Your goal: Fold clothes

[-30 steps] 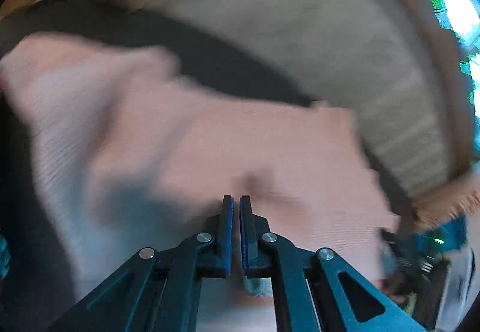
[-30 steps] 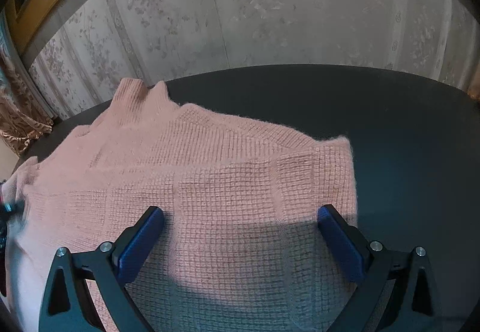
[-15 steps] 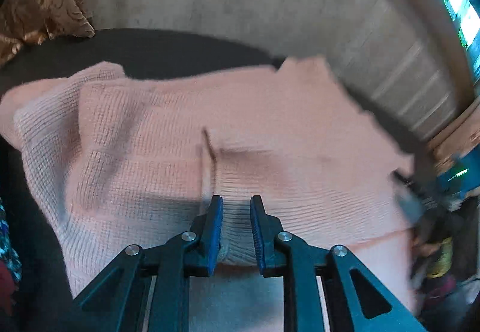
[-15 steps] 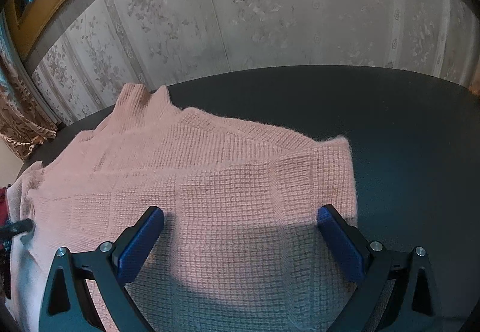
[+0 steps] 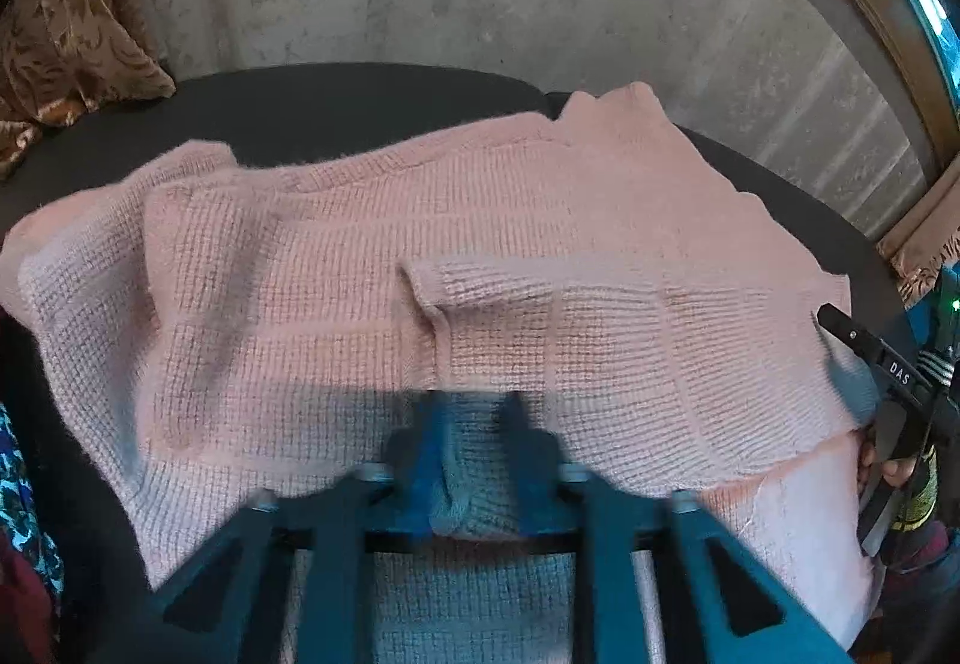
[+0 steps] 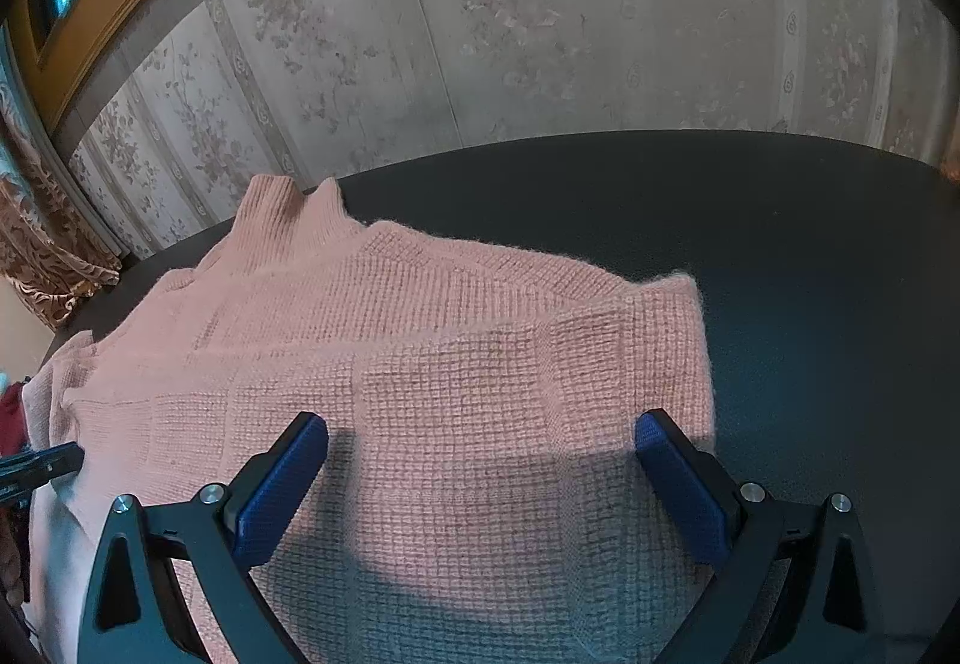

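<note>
A pink knitted sweater point(image 5: 336, 256) lies spread on the dark round table point(image 5: 360, 99), its collar toward the wallpapered wall point(image 6: 540, 33). The left gripper point(image 5: 477, 406) is blurred, and its jaws have just been closing – a raised fold of the sweater sits between them, and they seem to pinch it. The right gripper point(image 6: 480, 424) hangs over the near part of the sweater with its blue fingers point(image 6: 282, 484) spread wide, holding nothing.
</note>
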Available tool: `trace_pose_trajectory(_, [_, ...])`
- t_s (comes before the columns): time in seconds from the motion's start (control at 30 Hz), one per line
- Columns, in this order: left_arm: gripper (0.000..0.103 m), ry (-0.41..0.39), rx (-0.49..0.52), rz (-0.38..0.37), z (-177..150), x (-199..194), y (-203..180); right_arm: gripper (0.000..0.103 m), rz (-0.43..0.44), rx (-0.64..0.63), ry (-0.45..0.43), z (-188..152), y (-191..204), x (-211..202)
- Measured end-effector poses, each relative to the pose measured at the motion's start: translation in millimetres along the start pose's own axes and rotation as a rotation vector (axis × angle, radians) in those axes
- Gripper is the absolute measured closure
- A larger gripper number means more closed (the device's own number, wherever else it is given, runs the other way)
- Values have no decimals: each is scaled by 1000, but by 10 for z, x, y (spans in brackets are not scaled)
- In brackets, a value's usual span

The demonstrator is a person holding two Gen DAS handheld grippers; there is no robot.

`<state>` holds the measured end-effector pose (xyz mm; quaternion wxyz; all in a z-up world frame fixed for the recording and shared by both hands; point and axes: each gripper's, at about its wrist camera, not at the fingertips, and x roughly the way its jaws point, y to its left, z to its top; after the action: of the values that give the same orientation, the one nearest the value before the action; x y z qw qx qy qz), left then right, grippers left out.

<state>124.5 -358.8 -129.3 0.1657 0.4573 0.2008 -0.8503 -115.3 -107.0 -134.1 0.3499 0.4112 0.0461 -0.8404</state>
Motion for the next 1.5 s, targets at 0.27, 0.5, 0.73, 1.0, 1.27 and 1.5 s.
trace_pose_trajectory(0.27, [99, -64, -76, -5, -319, -176, 163, 0, 6, 1, -2, 3, -3, 59])
trace_pose_trajectory(0.5, [92, -144, -144, 27, -169, -378, 87, 0, -5, -9, 3, 17, 7, 73])
trace_pose_trajectory(0.73, [82, -133, -65, 42, -58, 12, -218, 0, -18, -21, 10, 5, 22, 98])
trace_pose_trajectory(1.0, [83, -164, -22, -21, 145, 71, -334, 0, 118, 55, 15, 75, -159, 59])
trace_pose_trajectory(1.27, [68, -153, 77, -31, 984, 357, -477, 18, 194, -222, -42, 566, 383, -98])
trace_pose_trajectory(1.5, [67, -54, 146, -70, 1585, 947, -607, 17, 277, -311, 134, 1121, 737, 709])
